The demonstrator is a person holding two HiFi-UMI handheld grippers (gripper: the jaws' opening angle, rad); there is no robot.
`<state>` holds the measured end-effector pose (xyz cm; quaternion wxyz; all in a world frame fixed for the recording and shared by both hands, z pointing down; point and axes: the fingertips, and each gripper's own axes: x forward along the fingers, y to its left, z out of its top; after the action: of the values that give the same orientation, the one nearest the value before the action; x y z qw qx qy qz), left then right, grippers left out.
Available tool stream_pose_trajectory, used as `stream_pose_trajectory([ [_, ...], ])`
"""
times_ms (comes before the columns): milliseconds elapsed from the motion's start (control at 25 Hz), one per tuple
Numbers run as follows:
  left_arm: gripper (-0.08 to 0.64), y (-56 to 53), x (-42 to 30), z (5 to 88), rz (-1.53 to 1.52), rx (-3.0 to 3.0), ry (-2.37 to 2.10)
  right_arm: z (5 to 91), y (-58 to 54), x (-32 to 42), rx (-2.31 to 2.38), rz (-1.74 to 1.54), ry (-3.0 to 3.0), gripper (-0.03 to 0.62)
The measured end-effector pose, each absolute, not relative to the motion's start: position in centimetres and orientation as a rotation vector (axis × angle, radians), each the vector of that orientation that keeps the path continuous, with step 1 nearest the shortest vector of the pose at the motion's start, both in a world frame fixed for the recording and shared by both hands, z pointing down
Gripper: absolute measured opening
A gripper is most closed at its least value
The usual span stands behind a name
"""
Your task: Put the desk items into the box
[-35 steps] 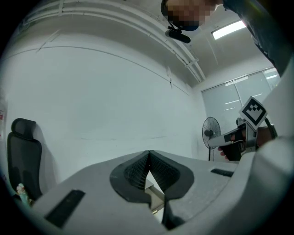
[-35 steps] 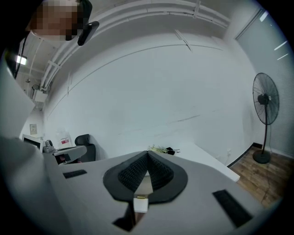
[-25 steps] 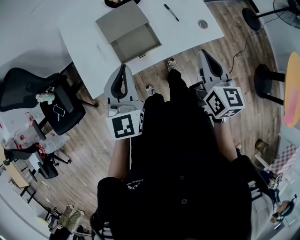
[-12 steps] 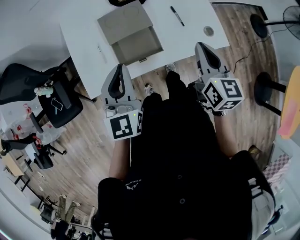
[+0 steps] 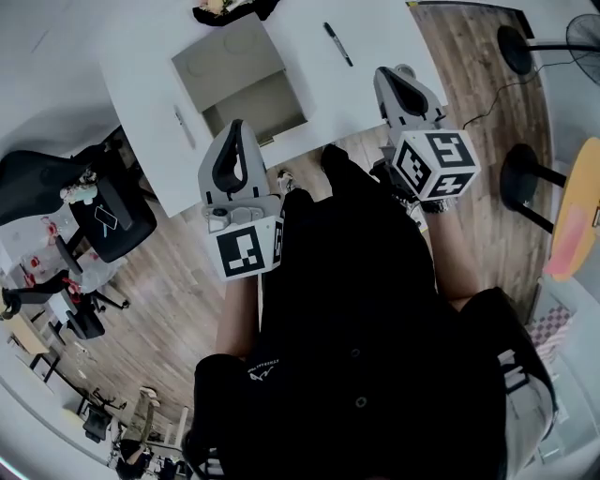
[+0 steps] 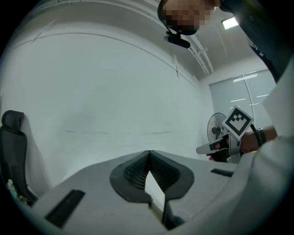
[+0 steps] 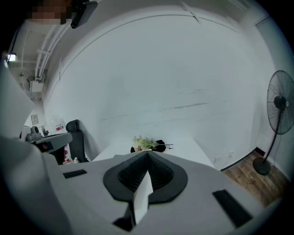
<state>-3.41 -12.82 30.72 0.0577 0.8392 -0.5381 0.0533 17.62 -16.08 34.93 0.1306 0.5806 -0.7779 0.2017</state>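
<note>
- Your left gripper (image 5: 235,127) showed against the near edge of the desk (image 5: 375,33), just in front of the open box (image 5: 225,58). Its jaws were pressed together with nothing between them.
- Your right gripper (image 5: 386,73) was at the same edge, jaws likewise together and empty.
- The pen (image 5: 337,44) lay on the desk, right of the box.
- A dark bundle with flowers (image 5: 228,7) sat behind the box.

An office, white desk (image 5: 375,66) at top of the frame, black swivel chairs (image 5: 103,211) at left, wood floor (image 5: 178,300), standing fan (image 7: 279,120) at right
</note>
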Motion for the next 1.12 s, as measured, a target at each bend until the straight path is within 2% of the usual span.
stream_pose_trajectory([
  [320, 0.008, -16.2, 1.1, 31.4, 0.188, 2.532, -1.62, 38.1, -21.2, 19.1, 1.542, 0.637, -2.265, -0.002],
  [1120, 0.008, -19.9, 7.8, 34.5, 0.258, 2.374, -1.721, 54.8, -27.1, 21.9, 1.259, 0.877, -2.044, 0.01],
])
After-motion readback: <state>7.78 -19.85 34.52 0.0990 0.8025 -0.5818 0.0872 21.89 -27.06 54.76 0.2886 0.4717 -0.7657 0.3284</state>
